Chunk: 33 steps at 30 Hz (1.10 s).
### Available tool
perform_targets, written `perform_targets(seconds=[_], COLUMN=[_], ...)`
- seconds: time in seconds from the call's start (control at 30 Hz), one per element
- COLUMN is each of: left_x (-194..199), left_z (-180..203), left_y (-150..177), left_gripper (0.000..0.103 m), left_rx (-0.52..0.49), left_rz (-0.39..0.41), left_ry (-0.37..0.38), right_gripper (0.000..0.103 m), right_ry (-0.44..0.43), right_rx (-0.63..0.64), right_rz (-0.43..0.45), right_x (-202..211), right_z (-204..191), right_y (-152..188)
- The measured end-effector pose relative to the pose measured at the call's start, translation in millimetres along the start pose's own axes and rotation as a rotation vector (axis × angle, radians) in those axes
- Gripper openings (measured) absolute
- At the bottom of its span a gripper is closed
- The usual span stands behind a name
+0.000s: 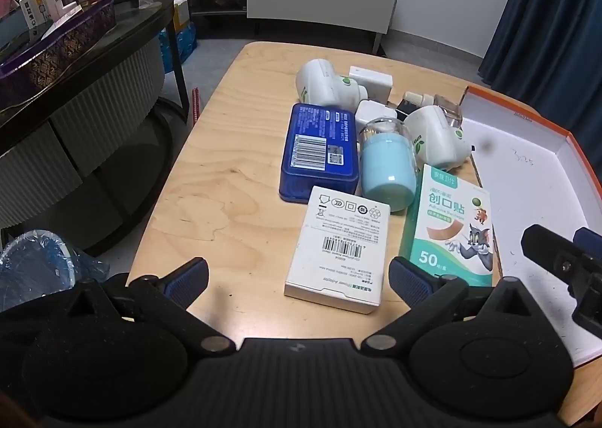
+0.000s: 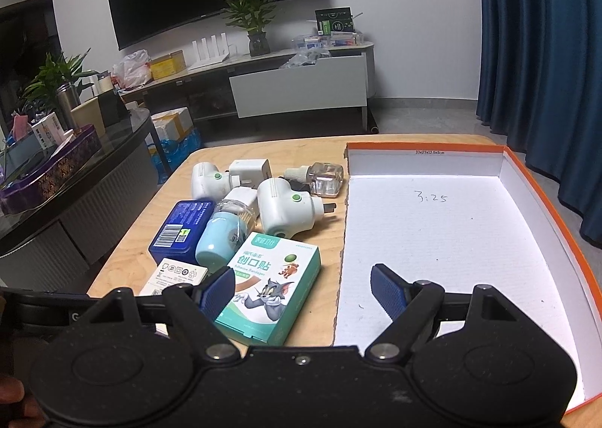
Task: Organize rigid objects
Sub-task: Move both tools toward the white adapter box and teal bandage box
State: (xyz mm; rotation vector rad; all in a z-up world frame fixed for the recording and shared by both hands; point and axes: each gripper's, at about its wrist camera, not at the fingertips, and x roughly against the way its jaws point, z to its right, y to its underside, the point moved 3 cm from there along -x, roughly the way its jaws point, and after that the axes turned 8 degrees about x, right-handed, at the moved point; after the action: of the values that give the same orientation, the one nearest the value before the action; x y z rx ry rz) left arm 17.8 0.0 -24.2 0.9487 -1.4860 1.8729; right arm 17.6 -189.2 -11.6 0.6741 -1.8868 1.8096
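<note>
We read "Adhesive Bandages" and "50" on the green cartoon-printed bandage box (image 2: 269,290), our landmark on the pale wood bench (image 1: 225,172). Left of it lies a white carton (image 1: 338,247) marked "Power Adapter", with barcode. Beyond it lie a blue tin (image 1: 320,153), a light-blue cylinder with clear cap (image 1: 387,168), two white plastic plug-in heaters (image 2: 280,209), two white cube adapters (image 2: 250,168) and one clear bottle (image 2: 325,177). Right of it sits the orange-edged cardboard tray (image 2: 451,239), handwritten "3:25". Our left tool (image 1: 297,271) and right tool (image 2: 301,287) both stand apart, holding nothing.
</note>
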Motion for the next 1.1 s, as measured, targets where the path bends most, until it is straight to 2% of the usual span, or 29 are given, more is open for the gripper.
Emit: perform_targets(seconds=[0.77, 1.1], left_x=[-8, -14], left_z=[5, 6], left_y=[0, -2], left_gripper=[0.103, 0.103], left_rx=[-0.028, -0.014], left_rz=[0.0, -0.02], left_ry=[-0.004, 0.035], right_gripper=[0.093, 0.093], right_ry=[-0.001, 0.002], right_rx=[-0.005, -0.008], right_rz=[-0.019, -0.033], right_x=[-3, -5], right_z=[-4, -10], right_y=[1, 1])
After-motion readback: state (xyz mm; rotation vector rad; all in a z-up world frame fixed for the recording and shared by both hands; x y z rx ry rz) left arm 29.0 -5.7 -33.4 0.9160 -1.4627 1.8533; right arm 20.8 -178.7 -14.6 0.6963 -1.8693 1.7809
